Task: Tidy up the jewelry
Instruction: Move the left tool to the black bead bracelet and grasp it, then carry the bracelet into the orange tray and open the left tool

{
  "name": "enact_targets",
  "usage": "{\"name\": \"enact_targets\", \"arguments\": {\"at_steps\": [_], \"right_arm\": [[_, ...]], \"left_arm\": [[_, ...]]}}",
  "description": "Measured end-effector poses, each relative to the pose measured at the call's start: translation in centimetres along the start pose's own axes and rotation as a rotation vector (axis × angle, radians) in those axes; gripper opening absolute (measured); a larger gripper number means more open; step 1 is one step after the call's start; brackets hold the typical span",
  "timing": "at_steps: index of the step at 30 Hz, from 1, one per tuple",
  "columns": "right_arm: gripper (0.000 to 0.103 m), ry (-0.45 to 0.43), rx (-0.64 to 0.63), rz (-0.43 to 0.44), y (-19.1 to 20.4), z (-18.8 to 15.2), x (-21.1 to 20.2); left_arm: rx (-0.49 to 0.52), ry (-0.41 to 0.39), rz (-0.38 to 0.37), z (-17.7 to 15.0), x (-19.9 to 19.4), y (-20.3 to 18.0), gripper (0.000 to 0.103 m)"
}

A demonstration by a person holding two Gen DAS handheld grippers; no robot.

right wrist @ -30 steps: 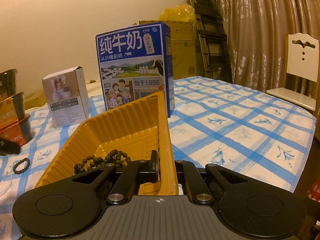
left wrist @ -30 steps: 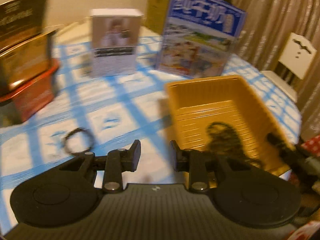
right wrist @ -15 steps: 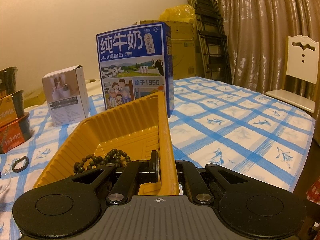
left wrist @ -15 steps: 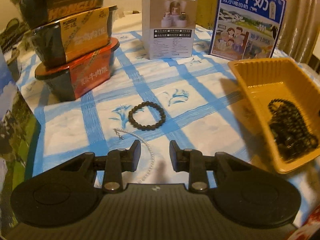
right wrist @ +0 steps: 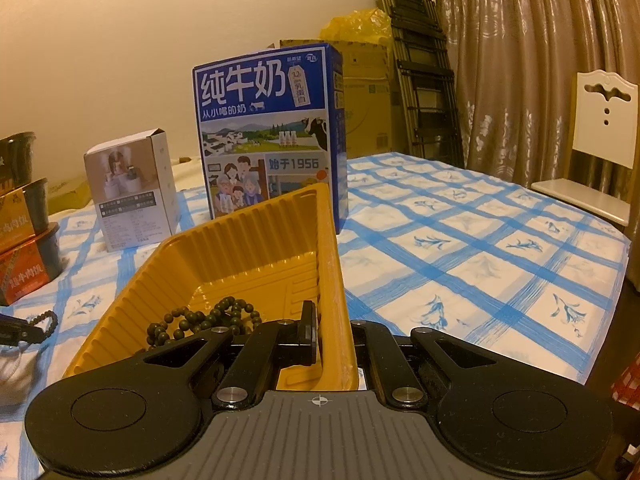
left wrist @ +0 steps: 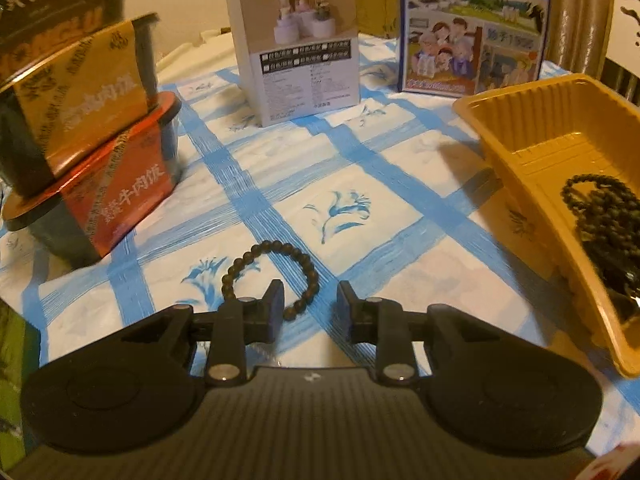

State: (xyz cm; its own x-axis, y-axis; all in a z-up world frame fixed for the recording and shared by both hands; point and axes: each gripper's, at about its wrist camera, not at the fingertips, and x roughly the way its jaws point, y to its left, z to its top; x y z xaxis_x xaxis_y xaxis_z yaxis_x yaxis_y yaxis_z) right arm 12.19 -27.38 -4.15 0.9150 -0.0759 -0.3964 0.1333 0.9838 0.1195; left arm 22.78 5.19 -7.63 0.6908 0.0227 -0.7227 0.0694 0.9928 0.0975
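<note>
A dark bead bracelet [left wrist: 276, 258] lies on the blue-checked tablecloth just ahead of my left gripper [left wrist: 310, 306], which is open and empty; its left fingertip overlaps the bracelet's near edge. It also shows in the right wrist view [right wrist: 44, 320]. A yellow plastic tray [left wrist: 516, 148] stands to the right and holds a dark bead necklace [left wrist: 608, 216]. My right gripper [right wrist: 332, 332] is shut on the tray's right wall [right wrist: 332, 264], with the necklace [right wrist: 200, 318] lying inside near it.
Stacked instant-food bowls [left wrist: 84, 136] stand at the left. A white product box [left wrist: 296, 40] and a blue milk carton [left wrist: 476, 24] stand behind. A thin silver chain [right wrist: 10, 366] lies near the left gripper. A white chair [right wrist: 596, 140] is beyond the table's right edge.
My left gripper has swung left from the tray and moved forward and down to the bracelet. The right gripper has kept its hold on the tray wall.
</note>
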Motion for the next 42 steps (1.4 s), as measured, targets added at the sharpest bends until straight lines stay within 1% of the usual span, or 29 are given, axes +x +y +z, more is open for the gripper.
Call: {"name": "enact_targets", "arguments": {"at_steps": [2, 7, 11, 15, 18, 22, 25, 29, 36, 40, 42], "right_arm": [[0.005, 0.000, -0.001, 0.000, 0.0, 0.0, 0.0], [0.005, 0.004, 0.000, -0.001, -0.2, 0.0, -0.2], [0.005, 0.004, -0.001, -0.001, -0.4, 0.0, -0.4], [0.005, 0.005, -0.001, -0.002, -0.3, -0.1, -0.3], [0.005, 0.006, -0.001, -0.002, -0.5, -0.1, -0.4], [0.005, 0.007, -0.002, -0.002, -0.4, -0.1, -0.3], [0.005, 0.013, 0.000, -0.003, -0.7, -0.2, -0.3], [0.005, 0.012, -0.002, -0.003, -0.9, -0.2, -0.4], [0.005, 0.006, -0.011, -0.001, -0.7, -0.1, -0.4], [0.005, 0.000, -0.013, 0.002, -0.4, 0.0, -0.3], [0.005, -0.004, -0.017, 0.002, -0.3, 0.1, -0.4]], "left_arm": [[-0.010, 0.015, -0.002, 0.2, 0.7, 0.3, 0.019], [-0.020, 0.029, -0.009, 0.5, 1.6, 0.5, 0.015], [-0.017, 0.036, -0.021, 0.7, 1.7, 0.4, 0.008], [-0.015, 0.036, -0.016, 0.9, 1.6, 0.2, 0.006], [-0.020, 0.018, -0.015, 1.1, 1.0, 0.3, 0.005], [-0.049, -0.032, -0.046, 2.1, -1.2, 0.9, 0.005], [-0.084, -0.074, -0.083, 3.2, -3.4, 1.4, 0.005], [-0.134, -0.123, -0.164, 4.1, -6.8, 1.3, 0.005], [-0.167, -0.179, -0.300, 5.2, -10.9, -1.2, 0.005], [-0.176, -0.182, -0.398, 5.9, -12.3, -3.2, 0.005], [-0.176, -0.186, -0.460, 6.2, -12.9, -4.5, 0.005]]}}
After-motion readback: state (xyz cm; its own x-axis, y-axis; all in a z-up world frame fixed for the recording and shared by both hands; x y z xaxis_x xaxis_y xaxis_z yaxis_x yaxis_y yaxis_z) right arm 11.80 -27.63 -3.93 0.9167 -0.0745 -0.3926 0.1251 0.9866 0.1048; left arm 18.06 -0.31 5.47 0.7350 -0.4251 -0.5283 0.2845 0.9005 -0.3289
